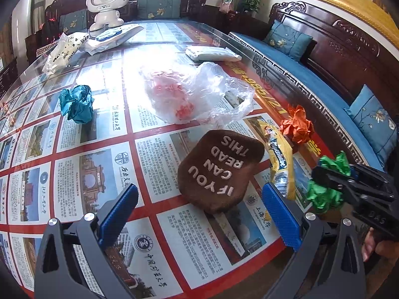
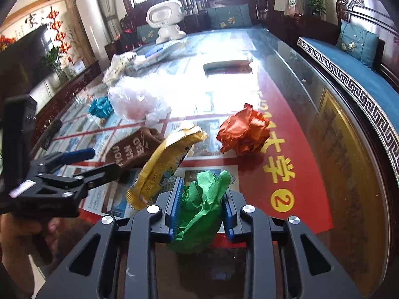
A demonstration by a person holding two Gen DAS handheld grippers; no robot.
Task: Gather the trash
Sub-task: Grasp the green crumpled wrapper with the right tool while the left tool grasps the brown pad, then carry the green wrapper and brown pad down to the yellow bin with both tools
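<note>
From my left wrist, my left gripper (image 1: 199, 211) stands spread and empty over the brown pad (image 1: 220, 170), while the plastic bag (image 1: 197, 94) lies straight ahead beyond it, nearer this hand. From my right wrist, my right gripper (image 2: 202, 199) pinches the green paper ball (image 2: 203, 199); the bag sits far ahead to its left, so the ball must travel that way

Your left wrist view looks steeply down the table (image 1: 104, 134), close. Your right one sits beside it, facing likewise. Both share the brown coaster (image 1: 219, 169) and yellow wrapper (image 2: 164, 164).
</note>
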